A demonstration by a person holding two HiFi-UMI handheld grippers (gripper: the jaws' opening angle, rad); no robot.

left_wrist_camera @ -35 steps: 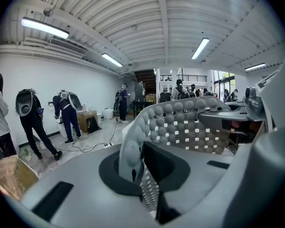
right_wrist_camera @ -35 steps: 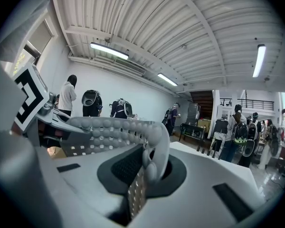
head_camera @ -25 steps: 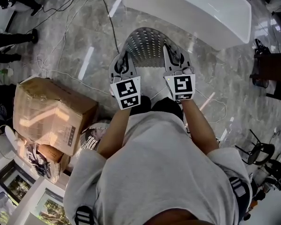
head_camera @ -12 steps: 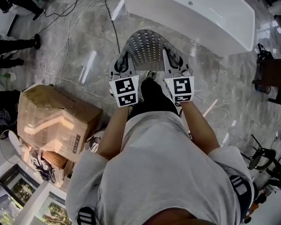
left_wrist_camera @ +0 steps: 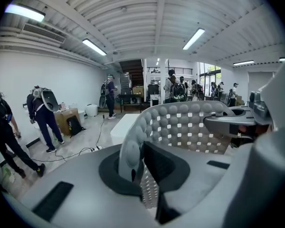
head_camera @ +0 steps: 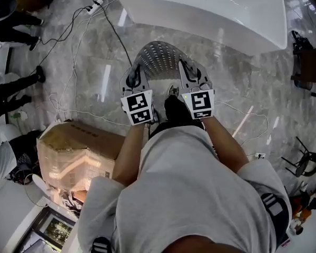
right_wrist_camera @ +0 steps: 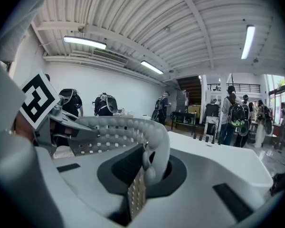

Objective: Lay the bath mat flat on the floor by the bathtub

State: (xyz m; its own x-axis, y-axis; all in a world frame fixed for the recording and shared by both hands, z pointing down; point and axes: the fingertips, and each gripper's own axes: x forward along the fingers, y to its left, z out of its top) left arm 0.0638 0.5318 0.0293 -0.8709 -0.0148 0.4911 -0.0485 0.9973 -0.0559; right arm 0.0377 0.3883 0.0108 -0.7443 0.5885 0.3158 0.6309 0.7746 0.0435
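The bath mat [head_camera: 160, 57] is grey rubber, full of small holes, and arches up between my two grippers above the marble floor. My left gripper [head_camera: 134, 79] is shut on its left edge and my right gripper [head_camera: 189, 74] is shut on its right edge. The white bathtub [head_camera: 200, 9] lies just beyond the mat at the top of the head view. In the left gripper view the mat [left_wrist_camera: 190, 122] curves off to the right from the pinched left gripper [left_wrist_camera: 137, 171]. The right gripper view has the mat [right_wrist_camera: 114, 127] bending left from the closed right gripper [right_wrist_camera: 143, 169].
A cardboard box [head_camera: 76, 152] stands on the floor at my left. Black and white cables [head_camera: 73, 36] run from a power strip [head_camera: 92, 7] across the floor left of the tub. People [head_camera: 10, 83] stand at the far left. A black chair [head_camera: 305, 162] sits at the right.
Both grippers have carried the mat forward toward the bathtub, which now fills more of the top of the head view. The cardboard box has slid back past my left side.
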